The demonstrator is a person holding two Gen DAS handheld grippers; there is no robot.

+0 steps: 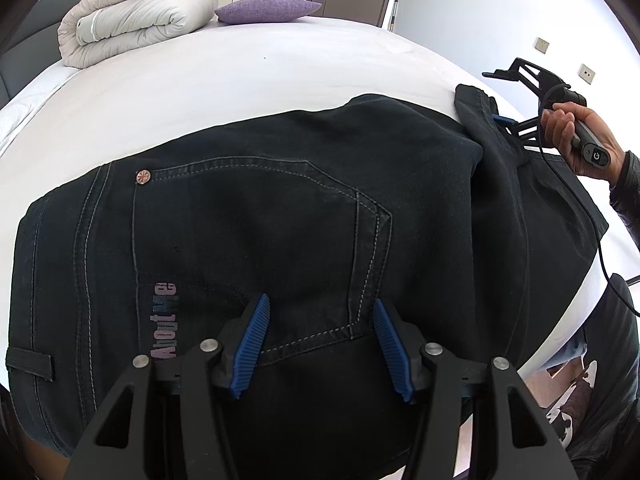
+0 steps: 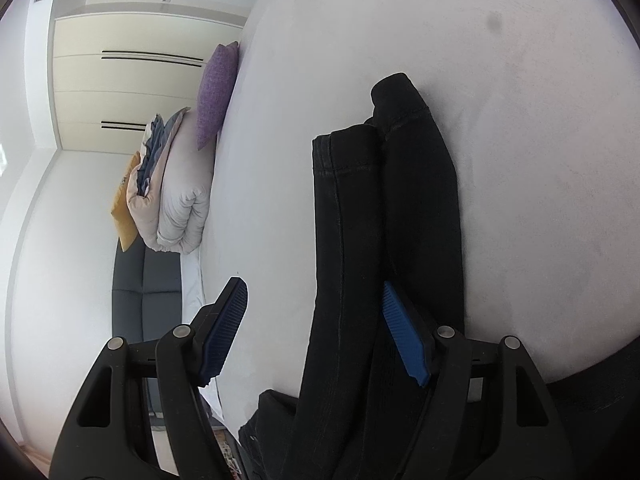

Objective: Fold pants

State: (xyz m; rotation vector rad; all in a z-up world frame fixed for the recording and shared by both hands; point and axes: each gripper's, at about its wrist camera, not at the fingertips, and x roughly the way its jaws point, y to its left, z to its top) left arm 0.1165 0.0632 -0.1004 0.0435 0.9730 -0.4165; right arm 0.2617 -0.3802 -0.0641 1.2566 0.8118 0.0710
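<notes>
From my left wrist camera, the dark pants (image 1: 280, 220) lie spread across the near edge of the white bed (image 1: 240, 72), seat side up, a back pocket (image 1: 256, 248) with pale stitching and pink lettering facing the lens. My left gripper (image 1: 320, 344) hangs just above that pocket with its blue pads (image 1: 252, 348) spread wide and nothing between them. Toward the bed's right edge, the leg ends are bunched and lifted, and my right hand (image 1: 576, 136) holds the handle of the right gripper (image 1: 505, 96) beside that bunch. At the far left corner of the bed sit a rolled quilt (image 1: 132, 16) and a purple pillow (image 1: 264, 10).

From my right wrist camera, the bed surface (image 2: 480, 100) stands tilted across the frame, and the two hemmed pant legs (image 2: 384, 220) run along it away from the lens. The right gripper (image 2: 316, 332) has its jaws apart; the right-hand blue pad (image 2: 404, 340) touches the cloth, while the other pad (image 2: 224, 328) stands clear of it over bare sheet. The purple pillow (image 2: 214, 96) and quilt (image 2: 176, 196) lie at the bed's far end.
</notes>
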